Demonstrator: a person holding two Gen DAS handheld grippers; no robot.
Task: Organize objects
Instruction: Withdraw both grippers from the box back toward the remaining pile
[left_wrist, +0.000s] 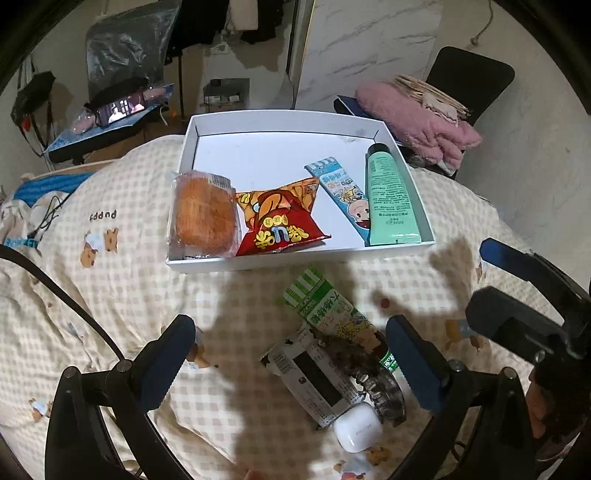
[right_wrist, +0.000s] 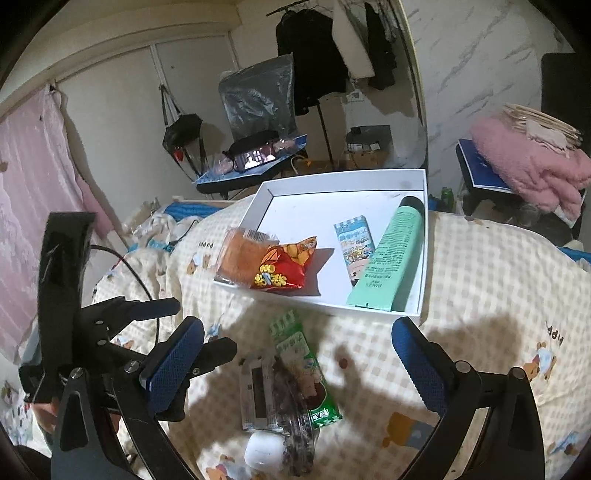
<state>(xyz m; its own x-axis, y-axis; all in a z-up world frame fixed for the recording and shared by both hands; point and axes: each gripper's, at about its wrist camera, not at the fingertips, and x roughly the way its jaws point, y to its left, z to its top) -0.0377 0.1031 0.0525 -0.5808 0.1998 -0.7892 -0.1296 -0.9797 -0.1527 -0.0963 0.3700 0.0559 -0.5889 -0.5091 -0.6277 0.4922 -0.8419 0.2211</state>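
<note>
Both grippers open over the near pile on the bedspread
Left gripper (left_wrist: 291, 365) and right gripper (right_wrist: 299, 365) hold nothing; the green carton (left_wrist: 332, 314), long axis running far-left to near-right, lies partly hidden under a dark hair claw (left_wrist: 373, 380), near the white box (left_wrist: 295, 258)

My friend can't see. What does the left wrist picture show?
A white box sits on a checked bear-print blanket, holding a bread packet, red snack bag, blue carton and green tube. In front, between the open left claw, lie a green carton, hair clip and white earbud case.
</note>
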